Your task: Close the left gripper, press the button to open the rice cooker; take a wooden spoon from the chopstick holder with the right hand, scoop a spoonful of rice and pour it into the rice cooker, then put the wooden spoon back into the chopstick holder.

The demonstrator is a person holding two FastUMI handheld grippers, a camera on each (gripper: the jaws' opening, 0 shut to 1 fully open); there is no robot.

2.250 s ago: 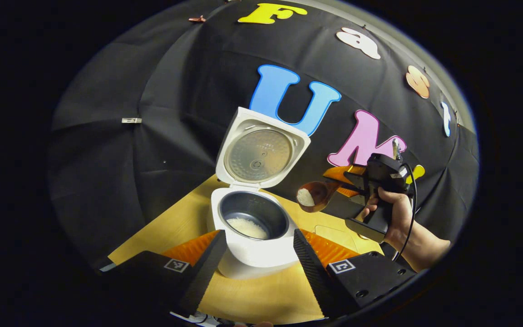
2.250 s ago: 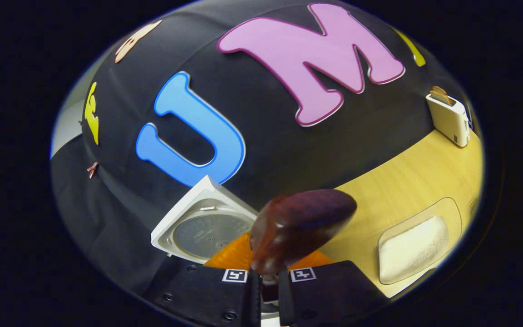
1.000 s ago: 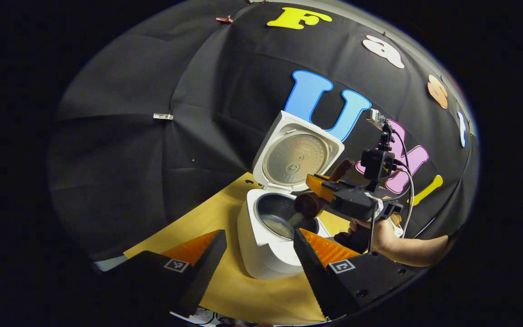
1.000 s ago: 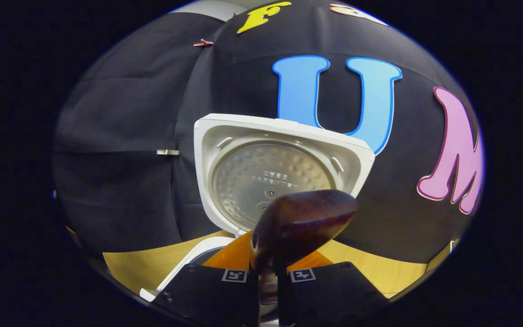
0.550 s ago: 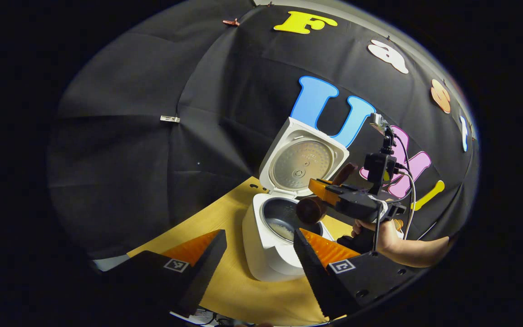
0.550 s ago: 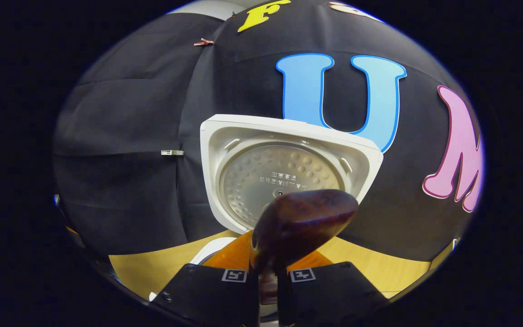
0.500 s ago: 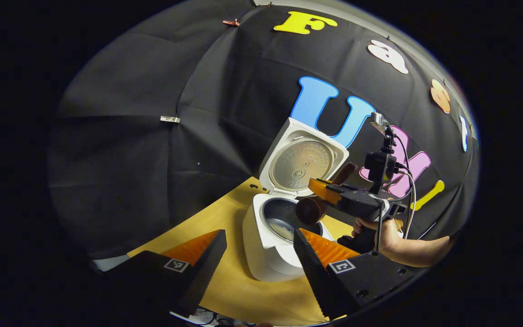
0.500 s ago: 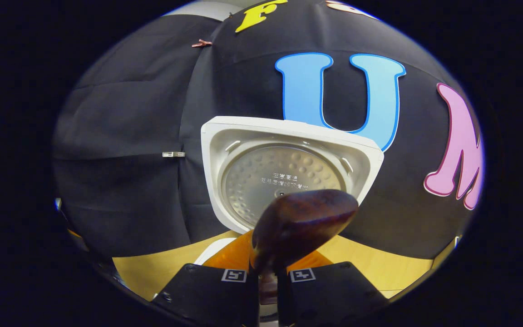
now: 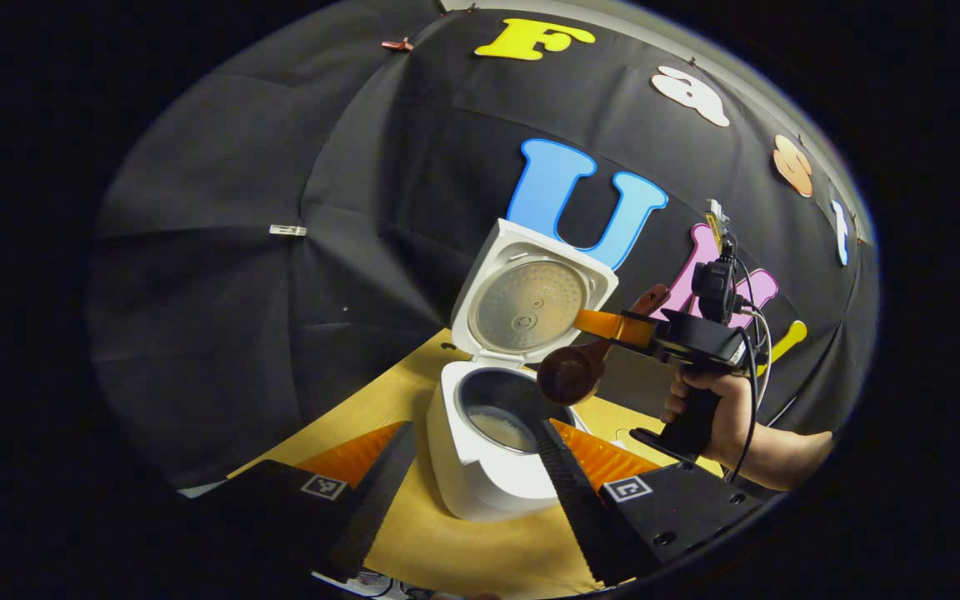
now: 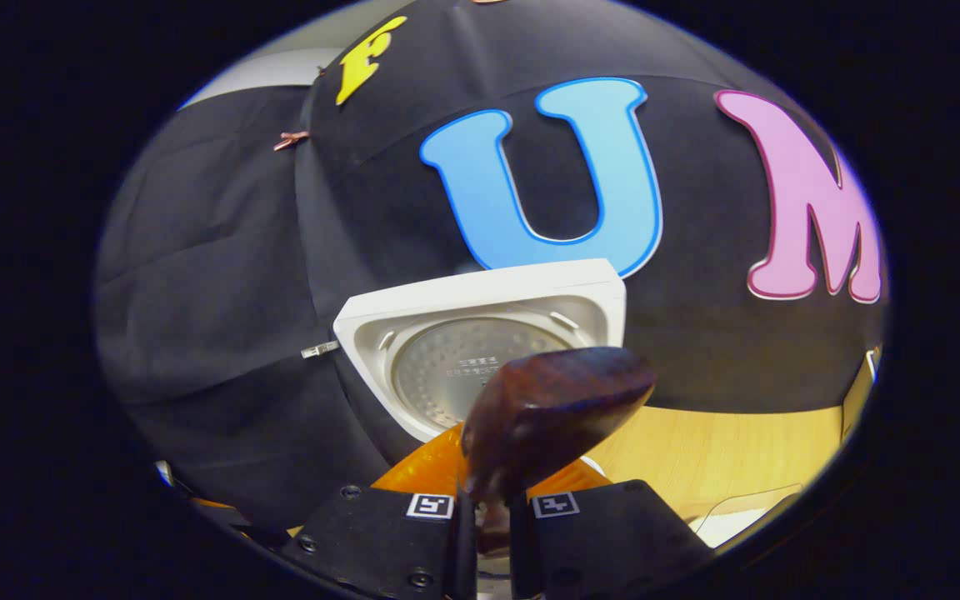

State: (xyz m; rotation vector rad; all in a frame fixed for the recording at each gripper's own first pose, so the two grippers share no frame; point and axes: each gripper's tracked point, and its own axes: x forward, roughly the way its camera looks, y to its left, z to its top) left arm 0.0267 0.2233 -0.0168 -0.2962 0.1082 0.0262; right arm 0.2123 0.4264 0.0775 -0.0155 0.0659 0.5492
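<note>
Two fingers of the left gripper (image 9: 476,467) stand spread wide, nothing between them, framing the white rice cooker (image 9: 480,450) on the wooden table (image 9: 347,408). Its lid (image 9: 530,292) stands up, rice (image 9: 501,427) pale in the pot. Just right, the wooden spoon (image 9: 567,375) hangs over the pot's rim, bowl down, pinched by the right gripper (image 9: 613,325) in a hand (image 9: 717,412). From the right gripper view, both fingers (image 10: 397,521) squeeze the spoon's neck.
</note>
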